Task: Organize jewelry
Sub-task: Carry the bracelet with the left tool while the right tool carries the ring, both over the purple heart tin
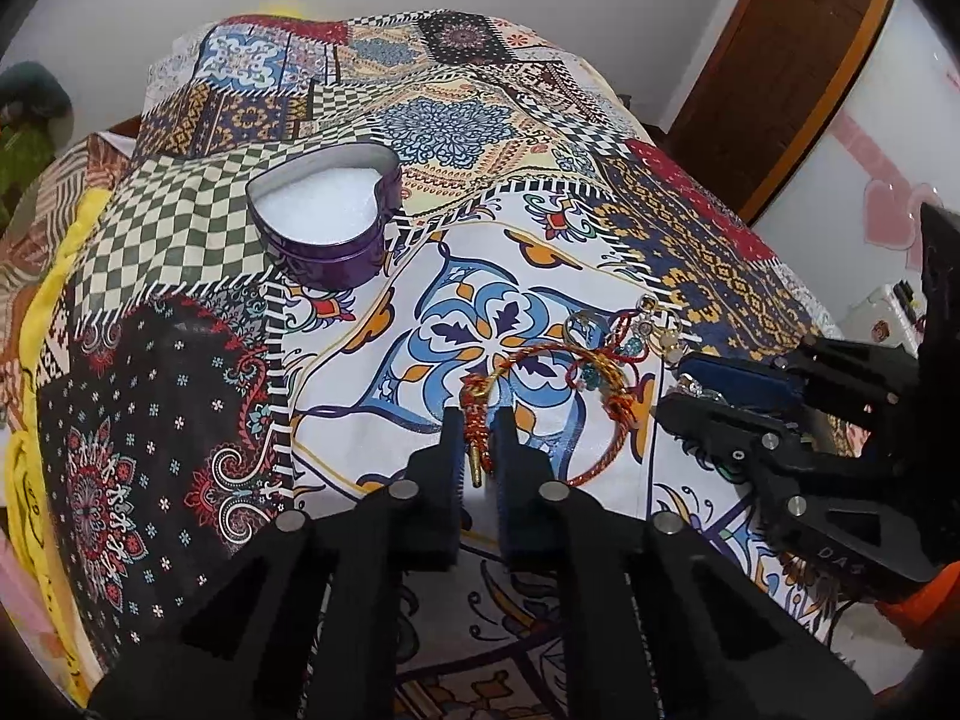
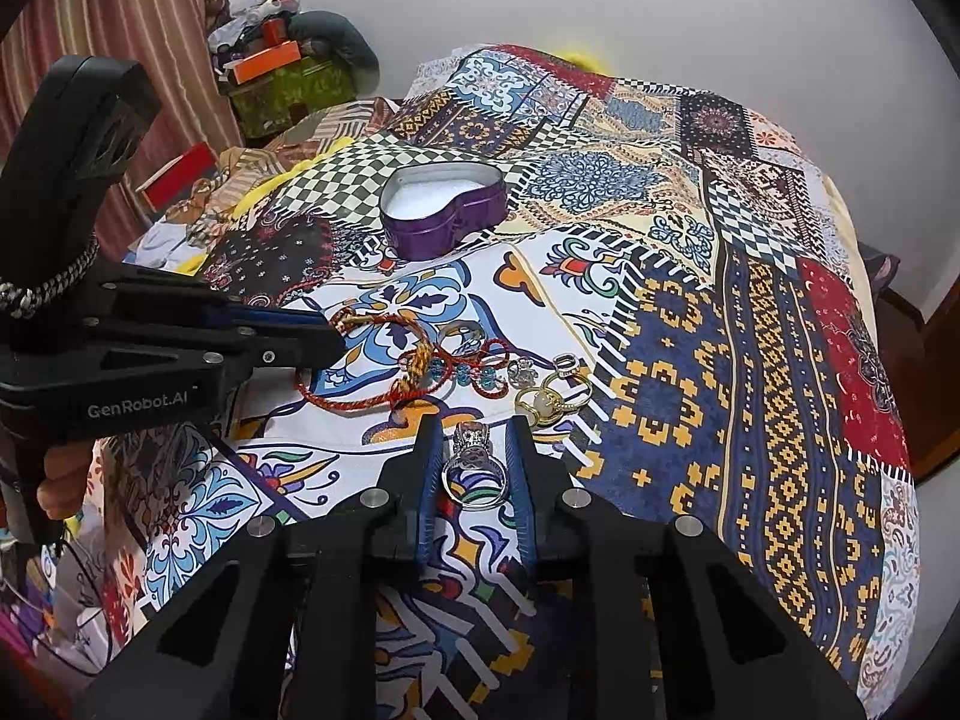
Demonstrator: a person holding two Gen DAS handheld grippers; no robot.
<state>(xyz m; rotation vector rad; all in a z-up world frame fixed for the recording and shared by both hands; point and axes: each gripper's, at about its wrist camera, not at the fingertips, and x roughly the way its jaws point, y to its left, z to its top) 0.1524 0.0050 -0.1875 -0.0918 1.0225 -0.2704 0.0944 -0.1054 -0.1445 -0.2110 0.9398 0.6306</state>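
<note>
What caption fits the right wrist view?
Right hand-held gripper shut on a silver ring on the patterned bedspread, purple heart tin open beyond.

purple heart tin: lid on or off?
Off. The purple heart tin is open-topped, its white lining visible in both views; no lid in view.

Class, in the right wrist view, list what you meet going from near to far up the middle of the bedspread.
Right gripper around a silver ring → red thread bracelets → purple heart-shaped tin → wall.

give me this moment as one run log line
left gripper: shut on bracelet | right gripper: shut on ring | tin: open, no jewelry inside
</note>
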